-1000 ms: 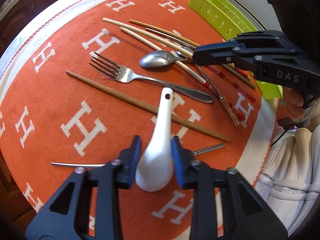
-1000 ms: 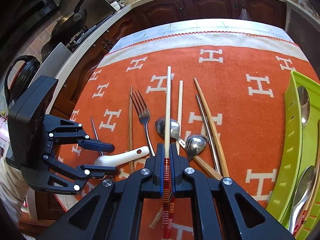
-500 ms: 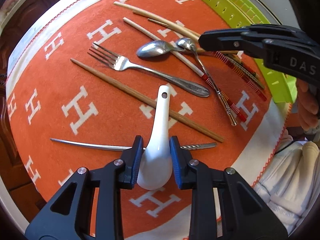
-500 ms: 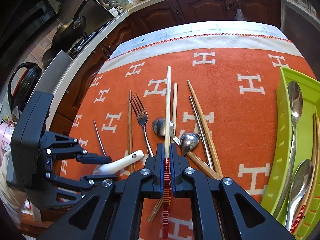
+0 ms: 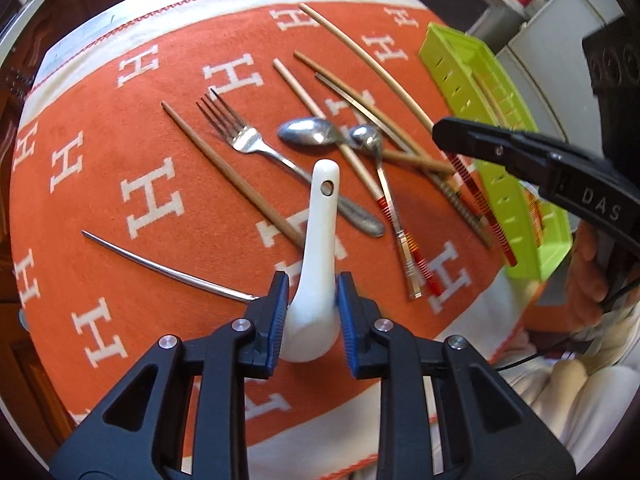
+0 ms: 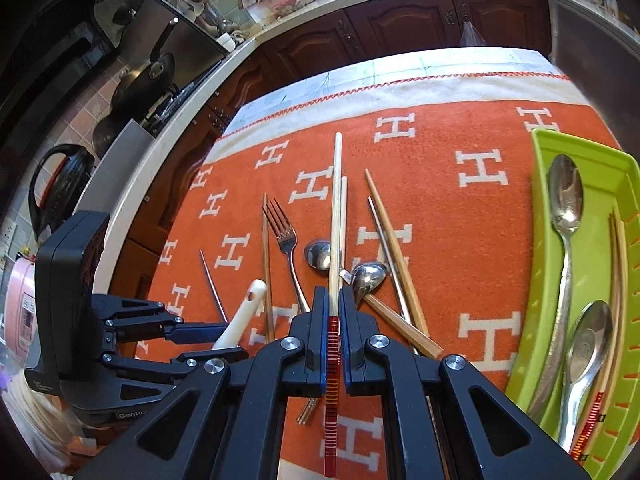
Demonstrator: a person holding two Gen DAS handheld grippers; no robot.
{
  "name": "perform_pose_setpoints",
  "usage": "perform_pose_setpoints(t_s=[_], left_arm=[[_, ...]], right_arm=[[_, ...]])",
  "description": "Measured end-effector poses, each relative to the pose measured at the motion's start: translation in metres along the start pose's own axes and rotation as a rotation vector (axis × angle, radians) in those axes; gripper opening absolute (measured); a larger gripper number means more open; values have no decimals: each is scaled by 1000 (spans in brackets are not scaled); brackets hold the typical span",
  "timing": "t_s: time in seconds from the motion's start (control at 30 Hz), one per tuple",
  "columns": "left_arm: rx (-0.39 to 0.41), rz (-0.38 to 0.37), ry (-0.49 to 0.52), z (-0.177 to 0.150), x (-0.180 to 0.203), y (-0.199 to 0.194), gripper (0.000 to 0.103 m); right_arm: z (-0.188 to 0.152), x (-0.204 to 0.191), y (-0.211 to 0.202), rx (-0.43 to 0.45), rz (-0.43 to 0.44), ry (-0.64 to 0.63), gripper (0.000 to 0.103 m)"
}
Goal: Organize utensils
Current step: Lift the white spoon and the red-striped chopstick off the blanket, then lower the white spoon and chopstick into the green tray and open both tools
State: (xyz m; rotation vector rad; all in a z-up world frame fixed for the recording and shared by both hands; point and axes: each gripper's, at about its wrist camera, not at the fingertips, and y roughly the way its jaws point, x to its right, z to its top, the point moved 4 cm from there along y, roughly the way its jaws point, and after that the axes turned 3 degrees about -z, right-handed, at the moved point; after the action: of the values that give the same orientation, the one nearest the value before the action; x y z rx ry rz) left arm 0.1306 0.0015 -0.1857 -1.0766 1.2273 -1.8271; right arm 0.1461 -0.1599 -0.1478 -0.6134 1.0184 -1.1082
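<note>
My left gripper point(image 5: 312, 300) is shut on a white ceramic spoon point(image 5: 318, 248), held above the orange cloth, handle pointing away. It also shows in the right wrist view point(image 6: 240, 320). My right gripper point(image 6: 331, 308) is shut on a pale chopstick with a red-striped end point(image 6: 335, 216), lifted over the other utensils. On the cloth lie a fork point(image 5: 256, 144), two metal spoons point(image 5: 310, 132), wooden and pale chopsticks point(image 5: 228, 168) and a thin metal chopstick point(image 5: 160, 266). A green tray point(image 6: 624, 264) at the right holds two metal spoons point(image 6: 566, 216) and chopsticks.
The orange cloth with white H marks point(image 6: 480, 168) covers the table, with a white border at its edges. Dark wood cabinets point(image 6: 400, 28) and a counter with pans point(image 6: 148, 80) lie beyond the table. A black kettle point(image 6: 60, 184) stands at the left.
My left gripper has lifted the white spoon off the cloth and swung toward the tray side. My right gripper has raised the chopstick and the tray has come further into its view.
</note>
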Motion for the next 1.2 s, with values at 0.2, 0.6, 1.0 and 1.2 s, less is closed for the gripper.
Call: perform_pose_setpoints(t_s=[0.2,0.6,1.0,1.2], left_arm=[[60,-26,-34,2,5,-16,16],[85,-56,-96,9,16,-19,5],[131,-182,-148,34,75,-49,5],[129,-284,-164,69,126,-47,5]], right_arm=[[-4,12,-19,24,16,29,5],[-11,39,-62,79,39,82,5],[-17,99,-127,178,-50,178,5],[-37,146,-136,170,-140,247,5]])
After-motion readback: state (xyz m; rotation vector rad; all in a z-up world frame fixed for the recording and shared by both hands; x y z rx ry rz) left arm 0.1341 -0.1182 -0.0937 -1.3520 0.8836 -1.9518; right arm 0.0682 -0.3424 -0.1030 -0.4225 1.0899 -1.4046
